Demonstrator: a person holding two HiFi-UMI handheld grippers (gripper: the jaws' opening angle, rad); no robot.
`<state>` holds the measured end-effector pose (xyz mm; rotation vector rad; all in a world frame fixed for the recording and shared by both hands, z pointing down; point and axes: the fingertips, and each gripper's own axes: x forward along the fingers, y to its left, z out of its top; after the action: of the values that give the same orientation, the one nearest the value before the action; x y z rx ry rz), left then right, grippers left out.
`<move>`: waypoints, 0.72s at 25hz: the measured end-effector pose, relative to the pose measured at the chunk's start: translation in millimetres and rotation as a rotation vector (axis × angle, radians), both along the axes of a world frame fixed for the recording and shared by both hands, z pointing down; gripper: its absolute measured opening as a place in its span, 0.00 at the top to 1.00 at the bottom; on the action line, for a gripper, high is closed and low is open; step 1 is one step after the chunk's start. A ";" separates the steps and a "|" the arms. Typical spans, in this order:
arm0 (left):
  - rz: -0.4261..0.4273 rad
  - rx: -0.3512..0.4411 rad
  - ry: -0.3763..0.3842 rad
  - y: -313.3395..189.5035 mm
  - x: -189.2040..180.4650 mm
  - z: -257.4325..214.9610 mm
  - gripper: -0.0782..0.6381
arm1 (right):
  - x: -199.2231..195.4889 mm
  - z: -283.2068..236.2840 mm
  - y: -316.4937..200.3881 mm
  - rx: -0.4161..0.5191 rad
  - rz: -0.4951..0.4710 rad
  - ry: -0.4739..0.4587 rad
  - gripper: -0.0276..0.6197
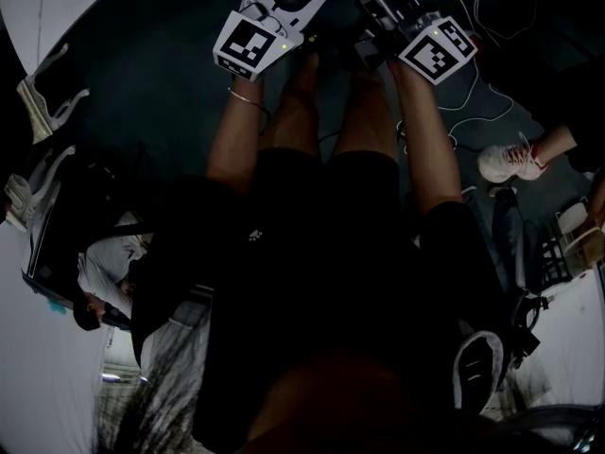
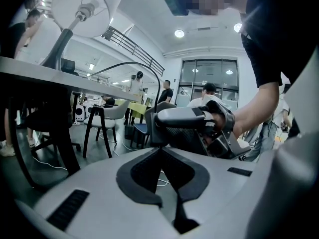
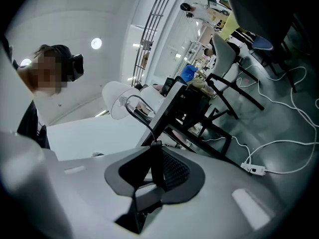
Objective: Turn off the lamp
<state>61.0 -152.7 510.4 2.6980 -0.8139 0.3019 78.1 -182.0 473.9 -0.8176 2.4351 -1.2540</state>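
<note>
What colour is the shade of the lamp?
White lamp shade, clearest in the left gripper view.

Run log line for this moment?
lamp: on table | cord: runs into right gripper | right gripper: shut on cord | left gripper: jaws together

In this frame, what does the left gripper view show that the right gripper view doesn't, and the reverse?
Left gripper view only: the right gripper, held in a hand, right ahead of the left tongs. Right gripper view only: a white power strip on the floor. Both: the white lamp, the table under it, and the black cord dropping to the tongs' tips.
</note>
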 end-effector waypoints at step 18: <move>-0.122 -0.043 0.047 -3.1 -18.7 6.0 0.87 | 12.3 29.6 -13.7 0.014 0.069 0.216 0.86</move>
<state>42.4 -155.8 516.4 2.5924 -0.9427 0.2240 90.5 -195.7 503.5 -1.0739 2.5532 -1.1764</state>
